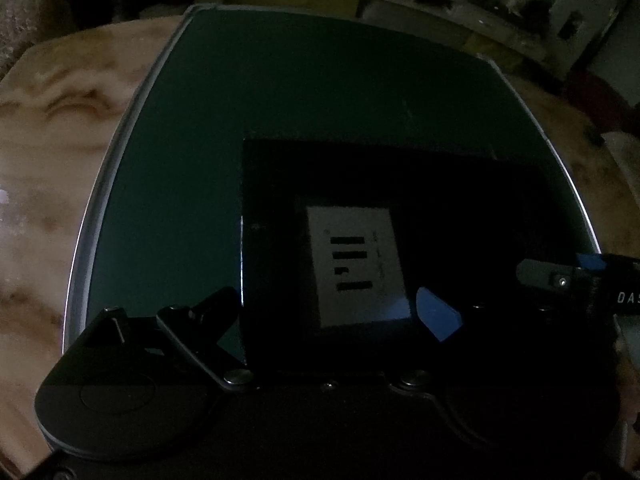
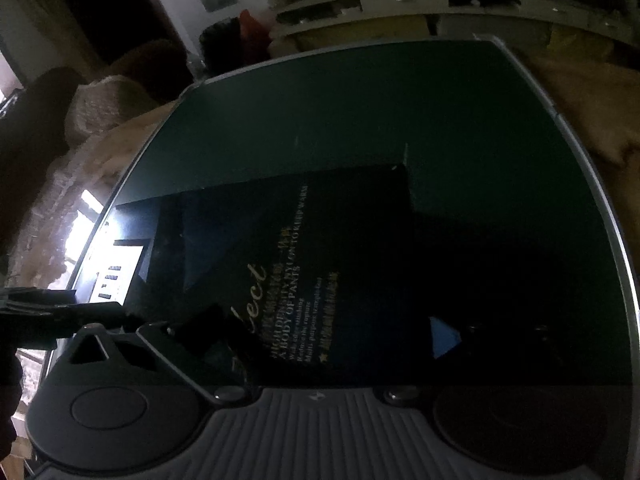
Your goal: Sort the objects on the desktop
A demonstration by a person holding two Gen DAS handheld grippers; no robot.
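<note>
The scene is very dark. A black flat box with a white barcode label [image 1: 356, 264] lies on a dark green mat [image 1: 280, 92]. My left gripper [image 1: 326, 312] is open low over the box's near edge, one finger [image 1: 218, 304] just off its left side and the blue-padded finger [image 1: 436, 314] above it. In the right wrist view a black packet with gold lettering [image 2: 304, 280] lies on the mat [image 2: 360, 112], the white label [image 2: 116, 272] showing at its left. My right gripper [image 2: 326, 336] is open, jaws spread across the packet's near edge.
The green mat covers most of a marbled beige table [image 1: 52, 128]. The right gripper's body [image 1: 568, 280] enters the left wrist view at the right edge; the left one [image 2: 52, 312] shows at the right view's left edge. Cluttered shelves [image 2: 400, 12] stand behind.
</note>
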